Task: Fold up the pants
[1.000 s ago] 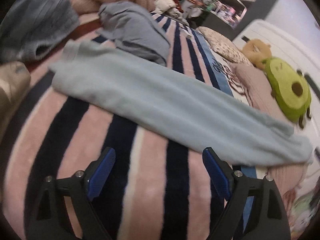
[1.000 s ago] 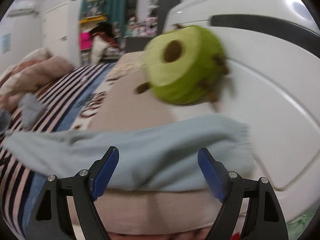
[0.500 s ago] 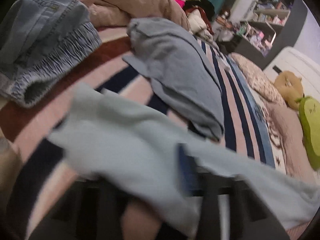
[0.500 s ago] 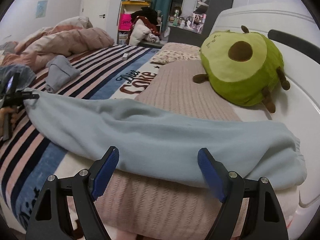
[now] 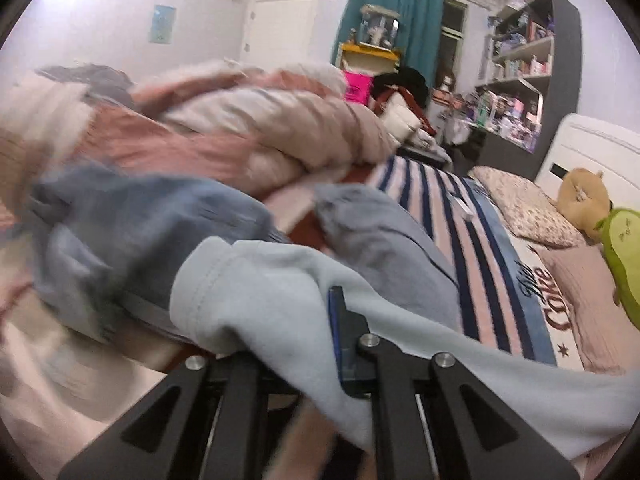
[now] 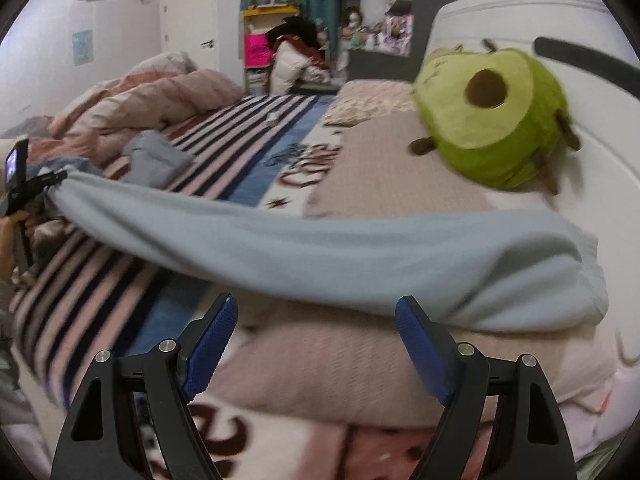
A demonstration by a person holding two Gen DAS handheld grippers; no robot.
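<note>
The left hand-held gripper (image 5: 320, 344) is pressed together on one end of the light blue pants (image 5: 272, 292), with the fabric bunched over its jaws and draping down both sides in the lower centre of the left wrist frame. Pinching that end and holding it above the bed (image 5: 476, 248) lets the cloth hang free, which I judge is the start of carrying this end over to meet the other for a fold.

The right hand-held gripper (image 6: 316, 352) is spread wide and pinches nothing. Its 2 blue pads (image 6: 420, 348) sit at the bottom of the right wrist frame, just short of the pants (image 6: 360, 256), whose far end lies on a pink knitted pillow (image 6: 384, 184) at the right. It looks lined up to take or pin that end.

The right wrist view shows the whole garment as 1 long band running from middle left to lower right, raised at the left where the other hand-held gripper (image 6: 44, 184) and a hand (image 6: 8, 240) hold it; an avocado plush (image 6: 492, 116) sits behind it at upper right. The left wrist view shows the pinch close up instead, along with a grey garment (image 5: 372, 232) and blurred denim (image 5: 132, 220) lying behind it, centre and left.
</note>
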